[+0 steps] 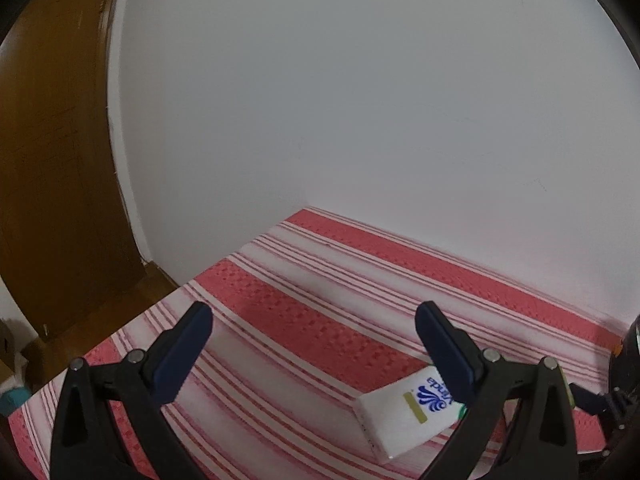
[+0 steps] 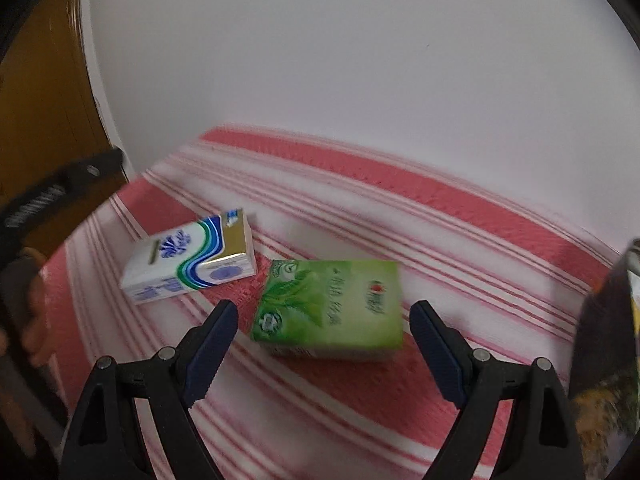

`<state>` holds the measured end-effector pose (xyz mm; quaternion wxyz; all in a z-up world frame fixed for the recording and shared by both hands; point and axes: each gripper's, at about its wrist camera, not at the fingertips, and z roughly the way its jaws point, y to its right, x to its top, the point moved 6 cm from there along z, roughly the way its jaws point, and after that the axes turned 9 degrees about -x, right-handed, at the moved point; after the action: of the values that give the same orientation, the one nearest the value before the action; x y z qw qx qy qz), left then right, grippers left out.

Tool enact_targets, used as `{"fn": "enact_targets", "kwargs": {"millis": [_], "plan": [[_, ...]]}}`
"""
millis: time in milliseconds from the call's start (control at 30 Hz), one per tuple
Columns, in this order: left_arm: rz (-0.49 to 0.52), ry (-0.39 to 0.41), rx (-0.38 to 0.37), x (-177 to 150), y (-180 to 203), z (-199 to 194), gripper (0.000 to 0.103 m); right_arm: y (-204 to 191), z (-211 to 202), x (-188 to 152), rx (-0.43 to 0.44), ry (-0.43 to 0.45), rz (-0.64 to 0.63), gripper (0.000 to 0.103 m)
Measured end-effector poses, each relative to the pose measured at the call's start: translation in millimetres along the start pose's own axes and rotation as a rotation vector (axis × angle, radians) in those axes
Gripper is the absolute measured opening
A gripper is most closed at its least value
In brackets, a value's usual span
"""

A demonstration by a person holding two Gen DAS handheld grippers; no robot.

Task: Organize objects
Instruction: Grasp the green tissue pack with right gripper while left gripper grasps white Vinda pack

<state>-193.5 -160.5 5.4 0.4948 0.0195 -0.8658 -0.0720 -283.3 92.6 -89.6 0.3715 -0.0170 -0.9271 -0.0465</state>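
Woven cloth, glossy packs, matt plastic and varnished wood.

The striped cloth (image 1: 304, 320) over the table looks woven, its red bands pebbled and rough, its white bands flatter. The white tissue pack (image 2: 188, 260) is wrapped in shiny film with a metallic gold patch; the green tissue pack (image 2: 332, 308) seems to have the same glossy film, though blur makes that unsure. Each gripper, left (image 1: 314, 354) and right (image 2: 324, 354), has matt black plastic arms, dull metal rivets and dark blue ridged pads (image 2: 210, 350). The door (image 1: 52, 152) is brown wood with a low sheen; the wall (image 1: 360, 92) is smooth matt white.
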Motion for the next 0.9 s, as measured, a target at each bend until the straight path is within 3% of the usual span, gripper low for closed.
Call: {"fn": "enact_targets", "kwargs": {"millis": [267,300,333,367,500,633,767,900], "plan": [[0.018,-0.032,-0.021,0.3,-1.4,7.8,0.103,-10.7,25.7,3.0,-0.043,-0.084,-0.024,0.089],[0.031,-0.036,-0.018,-0.7,0.4,8.5,0.102,-8.7,24.1,3.1,-0.045,-0.084,-0.025,0.088],[0.049,-0.042,-0.017,-1.9,2.7,10.3,0.102,-7.7,22.9,2.9,-0.044,-0.080,-0.020,0.076],[0.065,-0.049,-0.022,-2.8,4.6,12.5,0.102,-5.9,21.5,3.5,-0.045,-0.070,-0.009,0.074],[0.158,-0.103,-0.099,-9.7,17.6,19.6,0.102,6.0,6.3,-5.2,0.001,-0.050,0.044,0.074],[0.307,-0.128,-0.229,-20.9,44.1,12.9,0.102,23.4,-34.4,-27.4,0.025,0.038,0.075,0.074],[0.501,-0.131,-0.264,-37.1,75.6,7.9,0.102,36.3,-73.2,-54.3,0.037,0.097,0.058,0.074],[0.567,-0.207,-0.299,-49.9,91.9,24.0,0.102,42.5,-91.9,-70.5,0.061,0.121,0.090,0.074]]}}
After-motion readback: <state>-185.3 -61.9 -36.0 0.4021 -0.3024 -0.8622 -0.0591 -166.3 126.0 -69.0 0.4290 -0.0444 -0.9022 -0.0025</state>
